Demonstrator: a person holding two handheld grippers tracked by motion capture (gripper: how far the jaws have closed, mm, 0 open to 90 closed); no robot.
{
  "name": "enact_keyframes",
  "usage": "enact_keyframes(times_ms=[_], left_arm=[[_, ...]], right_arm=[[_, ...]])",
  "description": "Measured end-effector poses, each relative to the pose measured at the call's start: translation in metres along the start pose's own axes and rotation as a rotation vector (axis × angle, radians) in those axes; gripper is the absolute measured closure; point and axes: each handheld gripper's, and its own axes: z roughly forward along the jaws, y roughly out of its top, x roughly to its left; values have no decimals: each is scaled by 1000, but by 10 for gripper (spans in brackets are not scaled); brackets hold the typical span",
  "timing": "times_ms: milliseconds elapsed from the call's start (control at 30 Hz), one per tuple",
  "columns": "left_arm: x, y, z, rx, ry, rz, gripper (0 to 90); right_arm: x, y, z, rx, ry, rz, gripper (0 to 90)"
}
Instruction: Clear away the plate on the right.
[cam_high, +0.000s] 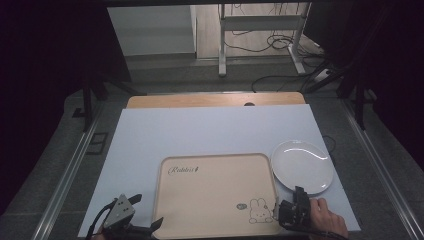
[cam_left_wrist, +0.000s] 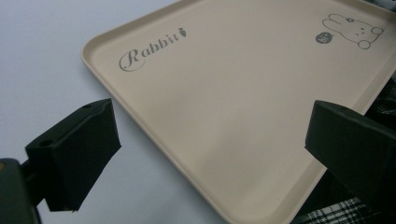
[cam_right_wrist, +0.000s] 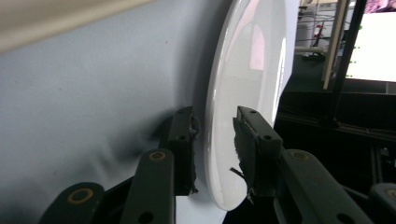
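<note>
Your bench (cam_high: 210, 127) carries a pale blue-white sheet, and everything sits along its near edge. The biggest piece on it is the beige tray (cam_high: 217, 192), printed with a rabbit (cam_high: 258, 210) at its near right corner and a script word at the far left. Just off the tray's right side, near but apart from it, lies the white plate (cam_high: 301, 165). Your right tongs (cam_high: 298, 196) sit at the plate's near rim, turned on their side, one jaw under the rim and one over it, narrow but with a gap showing on both faces. Your left tongs (cam_high: 145, 210) stand wide open at the tray's near left corner, holding nothing.
</note>
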Motion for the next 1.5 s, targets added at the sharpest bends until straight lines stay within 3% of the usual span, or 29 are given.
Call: enact_keyframes(times_ms=[533,600,633,667,1200,1500], left_arm=[[0,0,0,1,1,0,30],[0,0,0,1,1,0,30],[0,0,0,1,1,0,30],[0,0,0,1,1,0,29],[0,0,0,0,0,-2,30],[0,0,0,0,1,-5,30]], right_arm=[[-2,2,19,41,29,-22,837],[-4,2,17,36,-26,-36,868],[-4,2,17,36,-26,-36,868],[-8,1,15,27,-18,8,867],[-13,1,6,9,-93,15,858],[-15,3,1,-11,-107,20,853]])
